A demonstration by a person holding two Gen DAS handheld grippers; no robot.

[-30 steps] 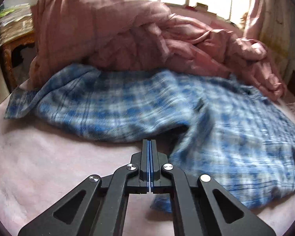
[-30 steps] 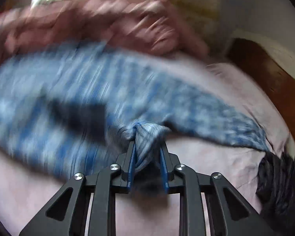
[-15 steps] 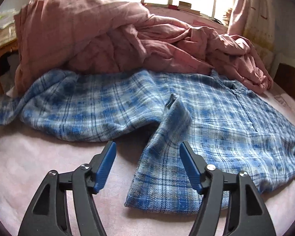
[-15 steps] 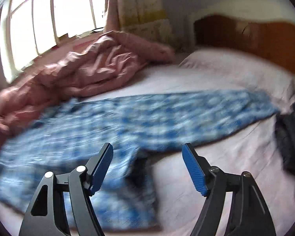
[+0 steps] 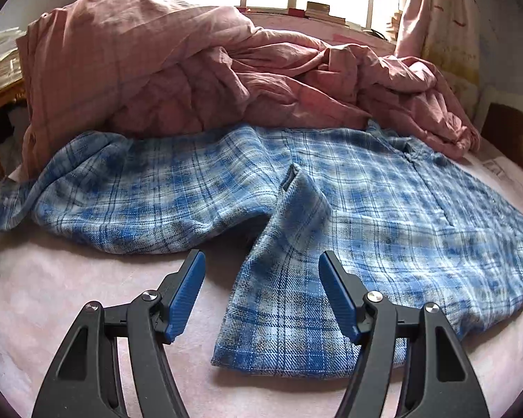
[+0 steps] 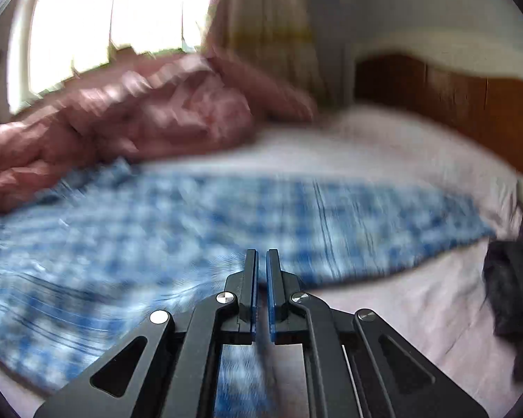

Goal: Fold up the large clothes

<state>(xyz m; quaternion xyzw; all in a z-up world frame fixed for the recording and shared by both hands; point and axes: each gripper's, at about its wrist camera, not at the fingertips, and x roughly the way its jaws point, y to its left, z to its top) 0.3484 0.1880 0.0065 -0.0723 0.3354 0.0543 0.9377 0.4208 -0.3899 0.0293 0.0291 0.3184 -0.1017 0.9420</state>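
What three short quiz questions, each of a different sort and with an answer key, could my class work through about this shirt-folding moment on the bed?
1. True or false: the left gripper is clamped on the plaid shirt.
2. Multiple choice: what lies bunched behind the shirt? A) pink quilt B) green towel C) white pillow stack
3. Fill in: in the right wrist view, the fingers of the right gripper stand nearly ____, with only a thin gap and no cloth visible between them.

Key
1. False; its jaws are wide open, with the folded sleeve lying beyond them.
2. A, the pink quilt.
3. shut
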